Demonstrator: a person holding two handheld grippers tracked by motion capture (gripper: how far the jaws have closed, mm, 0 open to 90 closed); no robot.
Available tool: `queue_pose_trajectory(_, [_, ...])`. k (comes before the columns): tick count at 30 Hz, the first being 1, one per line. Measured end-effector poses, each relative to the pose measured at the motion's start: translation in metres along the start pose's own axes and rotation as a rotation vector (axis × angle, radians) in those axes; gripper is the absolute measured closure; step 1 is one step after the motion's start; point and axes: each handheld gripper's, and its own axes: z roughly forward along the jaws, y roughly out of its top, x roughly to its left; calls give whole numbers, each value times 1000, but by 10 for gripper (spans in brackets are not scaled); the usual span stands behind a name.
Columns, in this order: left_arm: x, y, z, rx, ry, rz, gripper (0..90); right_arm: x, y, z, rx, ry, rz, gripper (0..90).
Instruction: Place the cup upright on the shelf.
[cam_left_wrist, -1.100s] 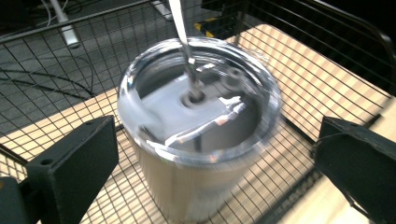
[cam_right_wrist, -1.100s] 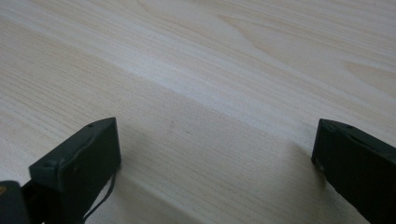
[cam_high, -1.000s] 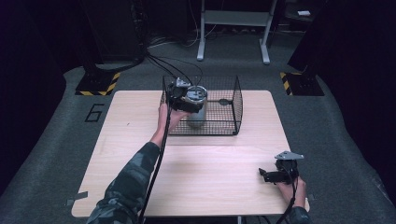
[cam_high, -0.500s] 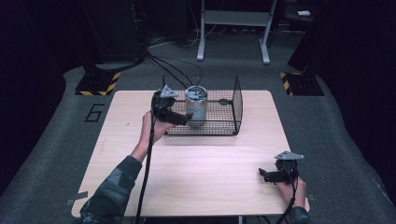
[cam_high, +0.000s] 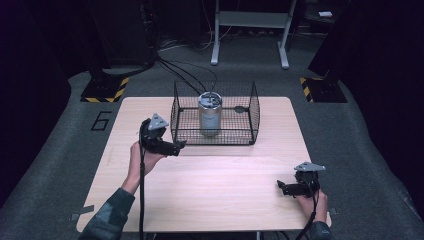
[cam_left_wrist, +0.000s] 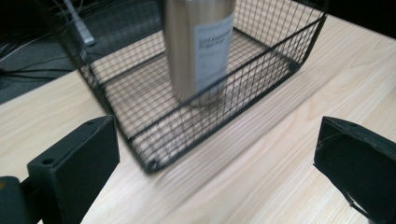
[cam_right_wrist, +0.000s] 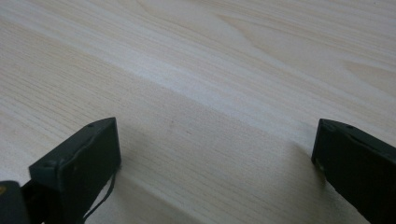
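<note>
A silver metal can (cam_high: 210, 114) with a white label stands upright inside a black wire basket (cam_high: 250, 116) at the far middle of the wooden table (cam_high: 210, 185). My left gripper (cam_high: 179, 145) hangs open just outside the basket's front left corner, jaws wide apart with nothing between them. In the left gripper view the can (cam_left_wrist: 201, 46) stands behind the basket's mesh wall (cam_left_wrist: 140, 93). My right gripper (cam_high: 280, 187) rests open near the table's front right corner, and its jaws spread over bare wood (cam_right_wrist: 210, 107).
A metal stand (cam_high: 250, 30) and black cables (cam_high: 185, 70) are on the grey floor beyond the table. Yellow-black striped feet (cam_high: 105, 90) sit at the left and right of the floor. A hand and sleeve (cam_high: 125, 190) reach in from the bottom left.
My left gripper let go of the can, left it standing in the basket, and drew back to the left and toward the person. The right gripper stayed put.
</note>
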Motion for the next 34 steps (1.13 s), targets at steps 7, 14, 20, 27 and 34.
queue_pose_trajectory(7, [6,-47,-9,38,37,-58,1,0,0,0,0,0,0,7])
queue_pose_trajectory(14, [18,-114,-13,112,141,-147,1,0,0,0,0,0,1,7])
queue_pose_trajectory(20, [30,-155,-14,153,195,-212,1,0,0,0,0,-1,1,7])
queue_pose_trajectory(27, [38,-180,-14,157,218,-264,1,0,0,0,-1,-1,1,7])
queue_pose_trajectory(34, [36,-184,-11,167,227,-244,0,0,0,0,3,-3,2,5])
